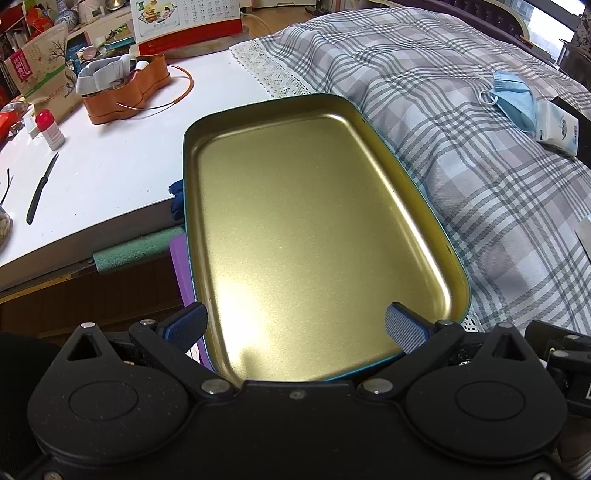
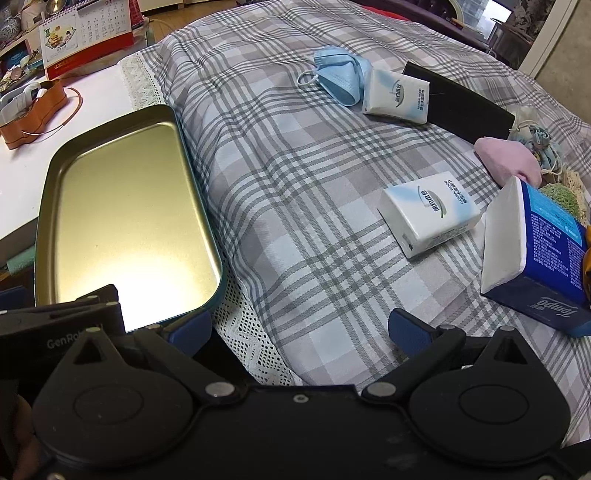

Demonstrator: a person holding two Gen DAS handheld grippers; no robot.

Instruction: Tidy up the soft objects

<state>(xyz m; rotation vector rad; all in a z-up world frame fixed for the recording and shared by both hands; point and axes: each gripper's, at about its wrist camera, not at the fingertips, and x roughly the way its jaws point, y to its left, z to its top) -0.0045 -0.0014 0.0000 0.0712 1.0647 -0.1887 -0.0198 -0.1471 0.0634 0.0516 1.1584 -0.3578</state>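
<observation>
An empty gold tin tray [image 1: 192, 155] with a teal outside lies at the edge of the plaid bedspread [image 1: 461, 155]; it also shows in the right wrist view [image 2: 44, 206]. My left gripper [image 1: 295, 325] is open, its jaws spread over the tray's near end, holding nothing. My right gripper [image 2: 299, 328] is open and empty above the bedspread [image 2: 295, 177]. Soft items lie ahead of it: a blue face mask [image 2: 338, 75], two white tissue packs [image 2: 430, 214] [image 2: 399, 96], a blue tissue pack [image 2: 539, 251] and a pink cloth [image 2: 509, 158]. The mask [image 1: 513, 99] also shows in the left wrist view.
A white table [image 1: 110, 155] left of the tray holds an orange box [image 1: 125, 92], a red-capped bottle [image 1: 50, 129], a black knife [image 1: 40, 192] and a calendar [image 1: 184, 18]. A black box [image 2: 461, 103] lies behind the far tissue pack. Lace trim [image 2: 247, 332] edges the bedspread.
</observation>
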